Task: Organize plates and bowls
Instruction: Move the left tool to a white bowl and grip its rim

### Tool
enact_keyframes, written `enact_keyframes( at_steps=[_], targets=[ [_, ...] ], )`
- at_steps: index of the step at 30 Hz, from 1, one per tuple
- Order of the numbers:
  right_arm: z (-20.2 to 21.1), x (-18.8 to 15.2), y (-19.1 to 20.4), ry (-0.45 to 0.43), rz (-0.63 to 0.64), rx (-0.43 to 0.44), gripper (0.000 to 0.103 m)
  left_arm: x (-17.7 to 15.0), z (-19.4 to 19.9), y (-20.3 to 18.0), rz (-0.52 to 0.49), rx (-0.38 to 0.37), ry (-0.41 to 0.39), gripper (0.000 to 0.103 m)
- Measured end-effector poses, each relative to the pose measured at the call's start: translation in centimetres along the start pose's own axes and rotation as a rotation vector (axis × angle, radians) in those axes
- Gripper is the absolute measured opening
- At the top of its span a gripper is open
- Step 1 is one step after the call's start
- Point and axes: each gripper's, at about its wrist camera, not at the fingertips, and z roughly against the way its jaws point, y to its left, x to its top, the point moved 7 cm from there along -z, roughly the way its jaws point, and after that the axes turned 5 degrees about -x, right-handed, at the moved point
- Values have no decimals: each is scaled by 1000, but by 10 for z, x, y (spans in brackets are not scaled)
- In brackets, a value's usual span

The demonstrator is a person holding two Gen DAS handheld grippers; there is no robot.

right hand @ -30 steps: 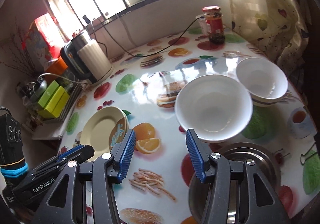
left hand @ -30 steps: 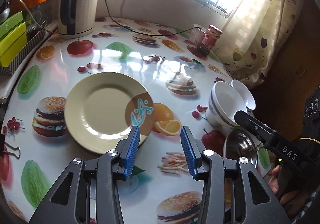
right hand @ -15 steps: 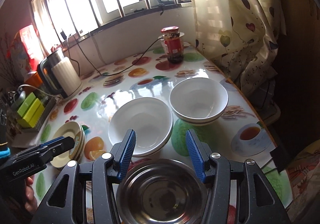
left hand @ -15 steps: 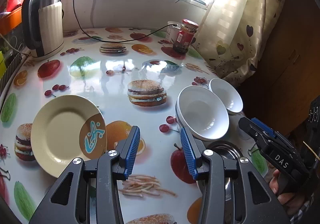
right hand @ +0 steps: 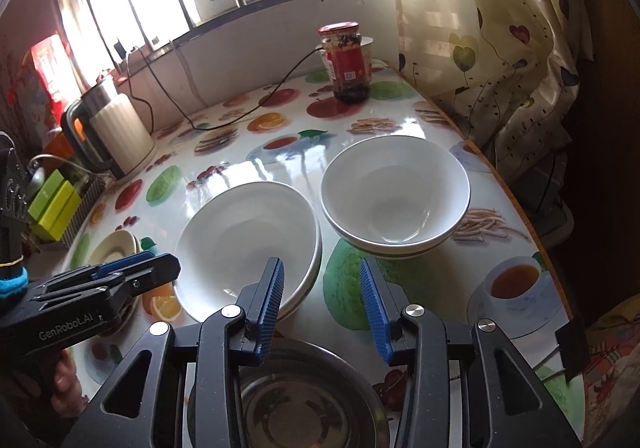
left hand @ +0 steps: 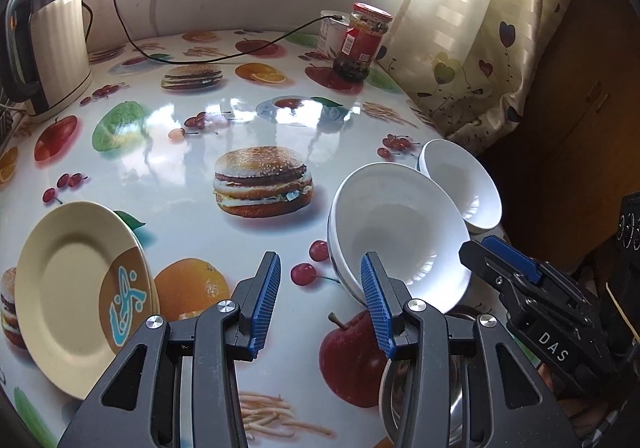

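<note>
A cream plate with a brown and blue patch lies at the left of the table; it also shows in the right wrist view. A stack of white bowls sits mid-right, a second white bowl stack beyond it. A steel bowl lies nearest. My left gripper is open and empty, hovering just left of the near white bowls. My right gripper is open and empty above the steel bowl.
An electric kettle stands at the back left with its cord across the table. A red-lidded jar stands at the back right by the curtain. Green boxes sit at the left edge.
Both grippers swung right. In the left view the plate slid to the left edge and the white bowls came under the right finger. The right view pulled back over the steel bowl.
</note>
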Motion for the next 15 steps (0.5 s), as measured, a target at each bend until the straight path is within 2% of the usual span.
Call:
enact_keyframes(
  at_steps=[6, 15],
  targets=[
    [-8, 3, 3, 18, -4, 15, 31, 2, -8, -6, -18, -14, 10, 43],
    [-17, 3, 4, 34, -5, 15, 25, 2, -18, -8, -25, -13, 28, 29]
  ],
)
